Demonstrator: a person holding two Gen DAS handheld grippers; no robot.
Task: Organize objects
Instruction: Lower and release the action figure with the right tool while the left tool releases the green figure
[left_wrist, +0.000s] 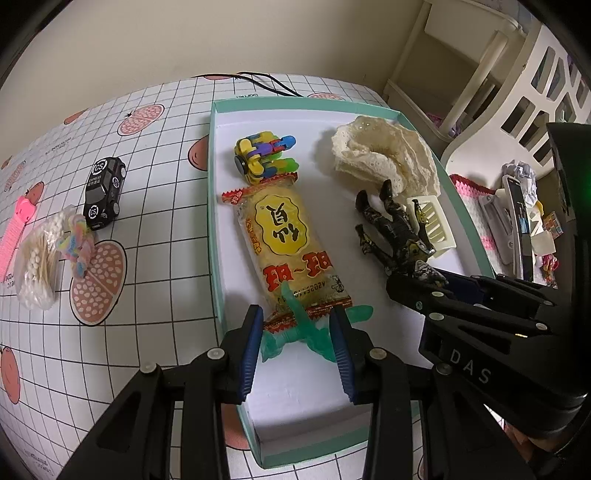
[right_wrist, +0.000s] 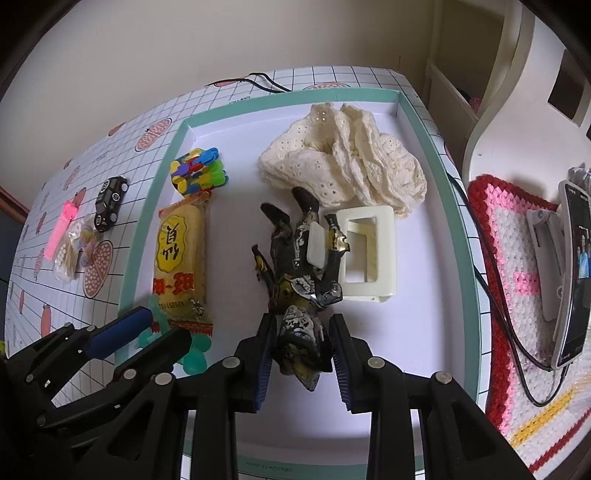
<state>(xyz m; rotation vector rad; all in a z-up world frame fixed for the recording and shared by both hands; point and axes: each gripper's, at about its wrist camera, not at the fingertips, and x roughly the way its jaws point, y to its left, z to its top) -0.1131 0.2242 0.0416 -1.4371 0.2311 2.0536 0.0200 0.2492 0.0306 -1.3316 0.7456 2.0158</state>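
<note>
A teal-rimmed white box holds a yellow snack pack, a colourful block toy, a cream lace cloth, a cream hair clip and a black-gold figure. A translucent green toy lies at the pack's near end, between the fingers of my left gripper, which is open. In the right wrist view my right gripper stands open astride the head of the figure, with thin gaps on both sides. The figure's legs rest against the clip and the lace.
On the grid tablecloth left of the box lie a black toy car, a bag of cotton swabs, a pastel twisted candy and a pink comb. Right of the box, a phone on a stand sits on a crochet mat.
</note>
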